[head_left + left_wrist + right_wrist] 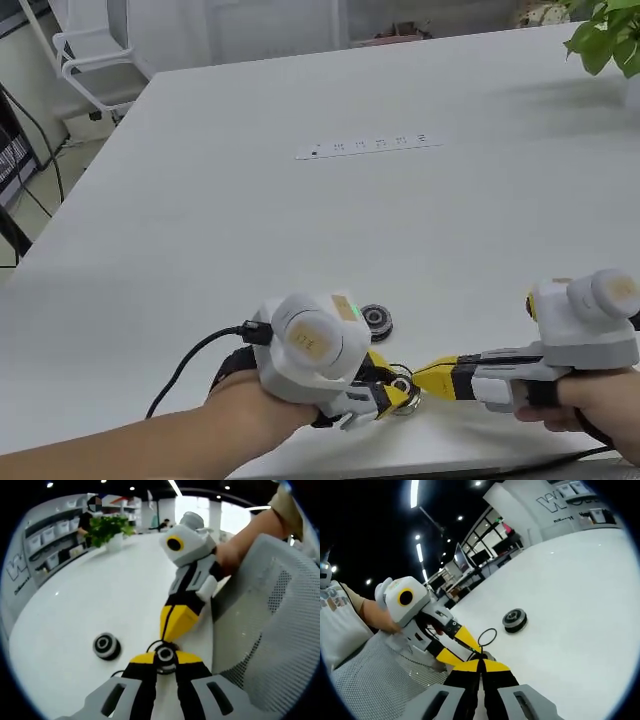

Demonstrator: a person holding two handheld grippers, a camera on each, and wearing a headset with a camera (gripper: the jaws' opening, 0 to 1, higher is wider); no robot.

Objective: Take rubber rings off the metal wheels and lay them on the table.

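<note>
My left gripper [398, 392] sits low at the table's near edge, shut on a small metal wheel [165, 656]. From the right, my right gripper [420, 378] meets it tip to tip. Its jaws are shut on a thin black rubber ring [479, 638] that loops up from the tips, beside the held wheel. In the right gripper view my right gripper [480, 661] rises from the bottom, with the left gripper's yellow fingertips [451, 654] next to it. A second wheel [376, 319] with its black ring on lies flat on the white table [300, 230], just beyond the grippers.
A row of sockets [368, 146] is set into the table's middle. A green plant [605, 40] stands at the far right corner. A white chair [90, 60] stands off the far left. A black cable [190, 360] trails from the left gripper. A mesh chair back [270, 615] is close behind.
</note>
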